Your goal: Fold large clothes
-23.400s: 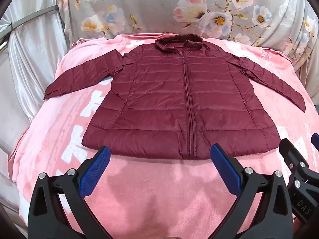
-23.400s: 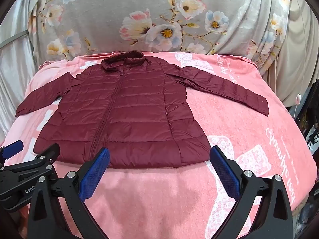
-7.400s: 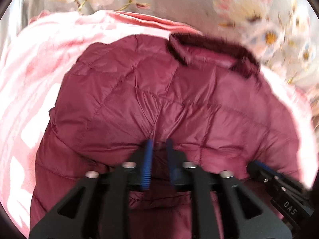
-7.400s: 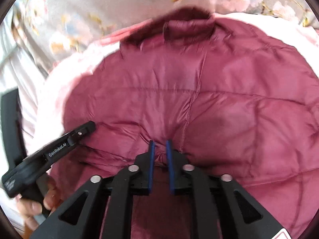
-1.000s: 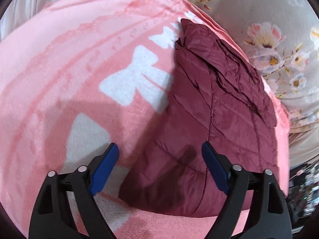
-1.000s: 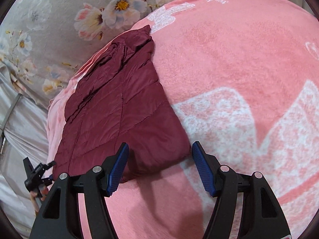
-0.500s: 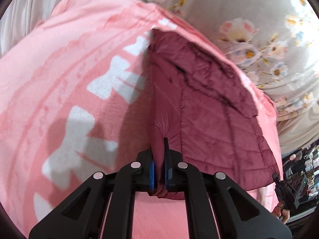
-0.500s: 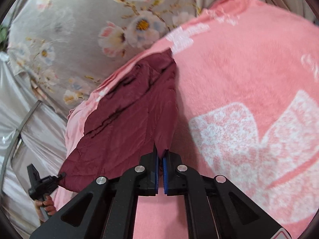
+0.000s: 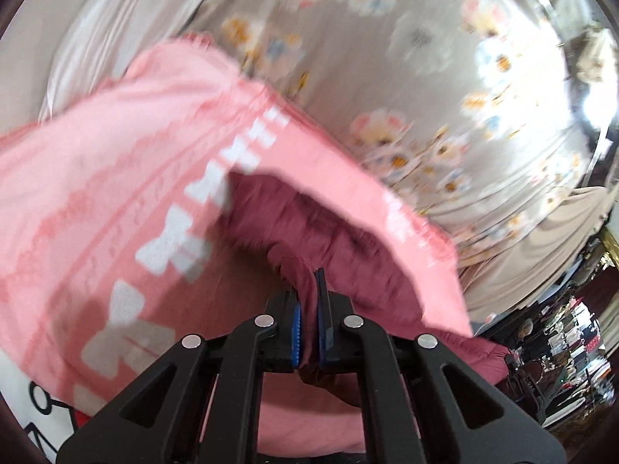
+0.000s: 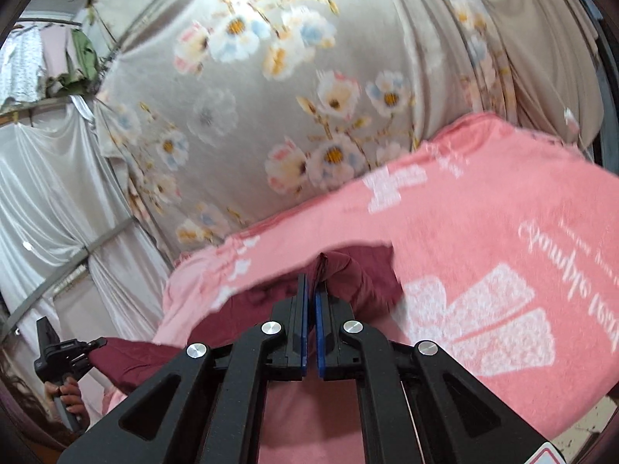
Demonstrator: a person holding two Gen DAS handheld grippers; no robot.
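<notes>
Maroon jacket on pink, flowers behind

The quilted jacket (image 9: 348, 255) is deep maroon; the blanket (image 10: 483, 208) under it is salmon pink with white bow shapes and white script. The hanging cloth (image 10: 271, 96) is grey-beige with white, blue and pink flowers with yellow centres. The black grippers carry blue fingers (image 10: 303, 332).

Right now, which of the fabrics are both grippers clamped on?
The maroon jacket: both the left gripper and right gripper pinch it. The pink blanket and floral curtain are not gripped.

maroon quilted jacket (image 9: 309, 239), folded, corners lifted
</notes>
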